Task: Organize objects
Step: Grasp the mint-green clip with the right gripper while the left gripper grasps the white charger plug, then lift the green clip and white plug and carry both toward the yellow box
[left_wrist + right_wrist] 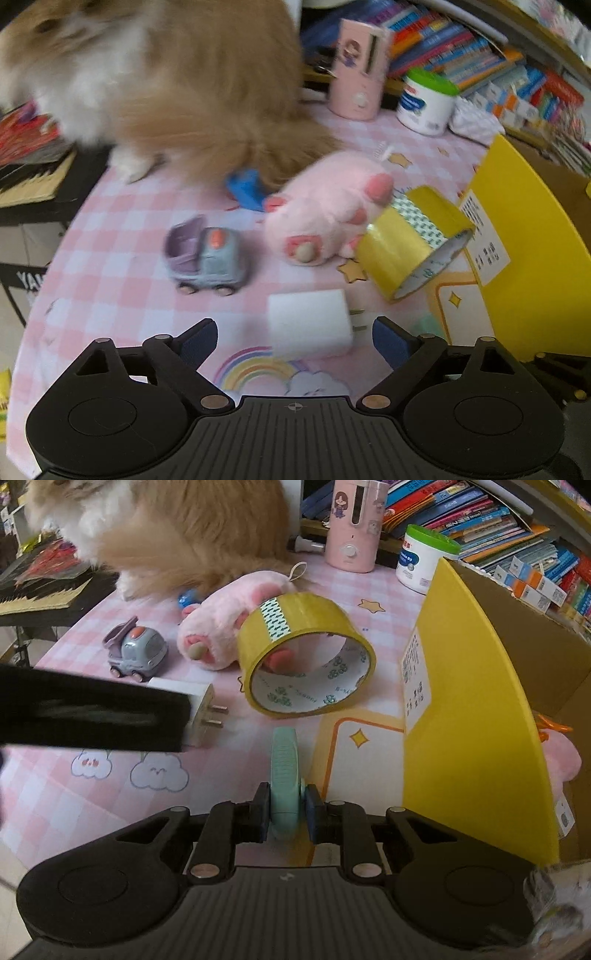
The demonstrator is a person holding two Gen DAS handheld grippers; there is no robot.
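Observation:
My left gripper (293, 325) is open over the pink checked tablecloth (110, 288). A white plug charger (308, 323) lies between its blue pads without touching either. In the right wrist view the same charger (201, 705) shows its two prongs, half hidden behind a black finger (92, 709) of the left gripper. My right gripper (286, 812) is shut on a mint-green ribbed plastic piece (282, 760), which stands on edge between the pads. A yellow tape roll (306, 657) leans on a pink plush paw (218, 624), and a grey-purple toy truck (135, 653) stands left of them.
A fluffy orange-and-white cat (184, 528) sits at the back of the table. An open cardboard box with a yellow flap (476, 701) stands at the right. Behind are a pink humidifier (354, 524), a green-lidded white tub (421, 557) and stacked books (480, 517).

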